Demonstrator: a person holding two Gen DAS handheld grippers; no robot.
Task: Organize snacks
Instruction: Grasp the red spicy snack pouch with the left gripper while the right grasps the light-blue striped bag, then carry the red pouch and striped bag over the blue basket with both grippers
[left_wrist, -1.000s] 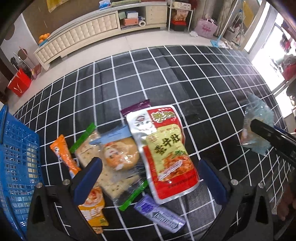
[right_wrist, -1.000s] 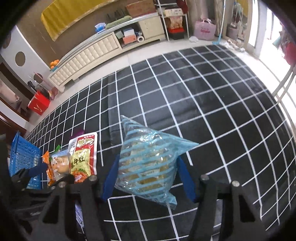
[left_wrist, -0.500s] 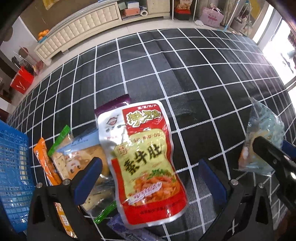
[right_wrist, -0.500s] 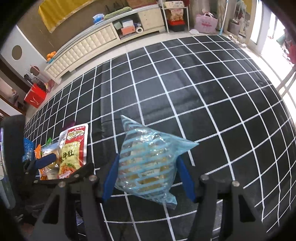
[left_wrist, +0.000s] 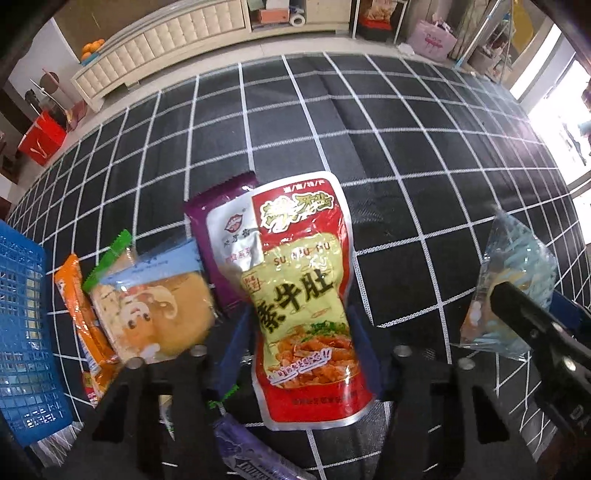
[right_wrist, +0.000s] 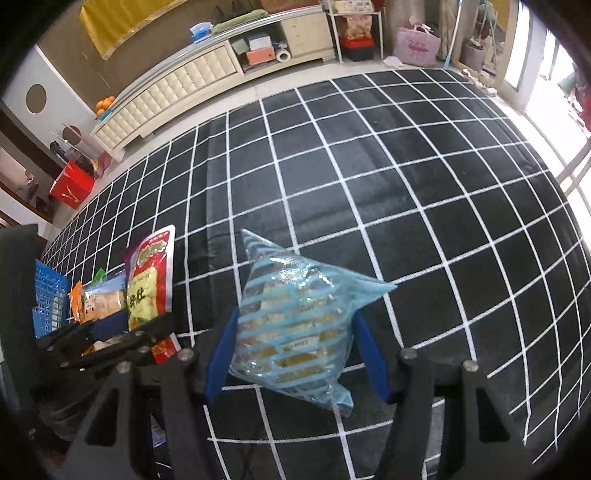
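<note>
My left gripper (left_wrist: 301, 347) is shut on a red and yellow snack pouch (left_wrist: 295, 291), its blue pads pressing both edges. The pouch also shows in the right wrist view (right_wrist: 149, 284). Beside it lie a purple packet (left_wrist: 221, 236), a clear bag with a cartoon bun (left_wrist: 155, 314), an orange stick pack (left_wrist: 81, 314) and a purple bar (left_wrist: 251, 458). My right gripper (right_wrist: 295, 350) is shut on a light blue striped bag (right_wrist: 295, 325), held above the cloth; the bag shows at the right of the left wrist view (left_wrist: 513, 288).
A blue plastic basket (left_wrist: 22, 332) stands at the left edge, next to the snack pile. A black cloth with a white grid (right_wrist: 406, 184) covers the surface. A cream cabinet (right_wrist: 177, 88) and a red bag (right_wrist: 72, 184) stand on the floor beyond.
My left gripper moved forward over the red pouch and closed on it. The right gripper still holds the blue striped bag, almost unmoved.
</note>
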